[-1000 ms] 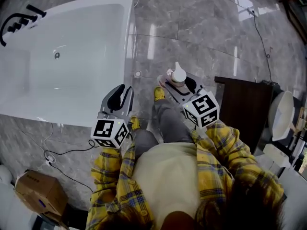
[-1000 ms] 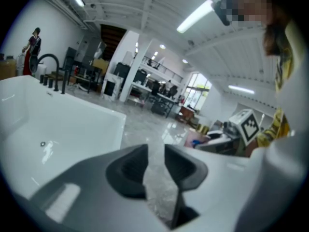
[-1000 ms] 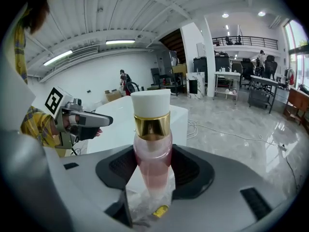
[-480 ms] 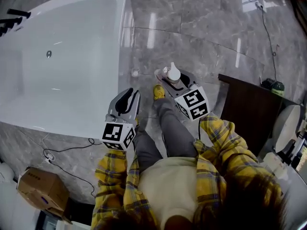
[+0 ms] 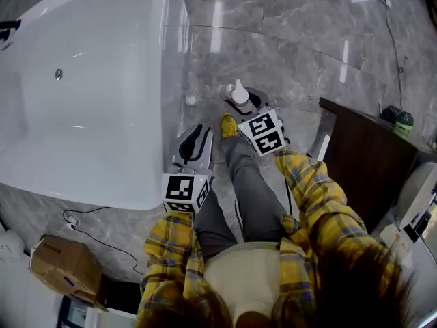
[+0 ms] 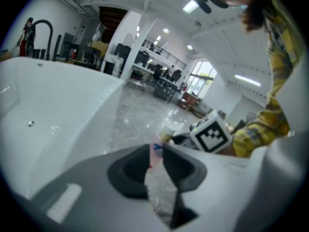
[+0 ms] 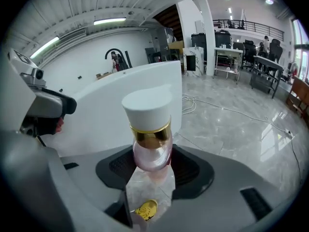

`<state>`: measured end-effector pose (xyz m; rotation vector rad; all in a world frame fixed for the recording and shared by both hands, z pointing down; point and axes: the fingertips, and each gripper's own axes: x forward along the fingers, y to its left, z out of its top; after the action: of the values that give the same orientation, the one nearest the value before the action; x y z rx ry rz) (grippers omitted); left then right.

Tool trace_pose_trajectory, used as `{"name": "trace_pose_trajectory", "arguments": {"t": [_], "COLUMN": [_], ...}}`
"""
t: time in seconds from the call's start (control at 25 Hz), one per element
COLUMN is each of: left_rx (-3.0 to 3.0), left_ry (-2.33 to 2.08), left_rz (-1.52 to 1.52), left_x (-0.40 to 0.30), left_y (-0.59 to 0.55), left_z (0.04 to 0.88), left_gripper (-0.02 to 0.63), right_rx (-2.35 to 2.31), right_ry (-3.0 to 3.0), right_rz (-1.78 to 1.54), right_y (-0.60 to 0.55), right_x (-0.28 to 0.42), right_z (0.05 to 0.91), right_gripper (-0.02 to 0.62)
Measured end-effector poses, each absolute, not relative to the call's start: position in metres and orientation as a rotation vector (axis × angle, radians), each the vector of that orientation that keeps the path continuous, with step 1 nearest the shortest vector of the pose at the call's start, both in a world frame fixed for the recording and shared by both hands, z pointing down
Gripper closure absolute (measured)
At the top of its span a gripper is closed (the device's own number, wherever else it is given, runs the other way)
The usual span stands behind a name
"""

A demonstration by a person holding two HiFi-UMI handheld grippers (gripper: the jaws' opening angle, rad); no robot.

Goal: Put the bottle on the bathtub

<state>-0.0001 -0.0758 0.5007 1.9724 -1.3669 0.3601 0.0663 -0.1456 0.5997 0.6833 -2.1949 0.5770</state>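
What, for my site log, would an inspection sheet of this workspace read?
Surface: glossy grey marble floor.
Job's things: pink bottle with a white cap, held over the floor, not yet on the white bathtub.
Clutter: cardboard box on the floor near the tub.
Grippers: right gripper shut on the bottle; left gripper has its jaws nearly together and holds nothing.
Cables: black cable on the floor beside the tub; a second cable at top right.
Surroundings: dark cabinet at the right.
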Motion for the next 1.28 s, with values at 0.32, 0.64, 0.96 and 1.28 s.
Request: {"name": "trace_pose_trajectory", "arguments": {"t": [0.32,0.64,0.96,1.28], "left_rx": [1.91,1.885,1.859,1.836], "left_ry": [-1.364,-1.384,-1.413,-1.425], "left_rz": [0.412,0.448,0.5,0.499], "left_x": [0.015,0.02,0.021,0.014], "left_y": [-0.079,-0.072,-0.061,-0.054], "left_z": [0.575,0.631,0.683,0.719], "left_gripper": [0.52,0.52,0.523,0.528], "right_rx": [0.688,0.702,0.694,0.674], "right_ry": [-2.128,-2.079,-2.047,-2.012], "right_rz": [0.587,0.613,0.59,0.578], "right_y": [-0.151,-0.152,-0.159,-0.161], "right_x": [0.061,0.048,0.042,0.039], "right_z": [0.689,0.757,0.814,0.861], "right_gripper": [0.377,0.377,0.377,0.377]}}
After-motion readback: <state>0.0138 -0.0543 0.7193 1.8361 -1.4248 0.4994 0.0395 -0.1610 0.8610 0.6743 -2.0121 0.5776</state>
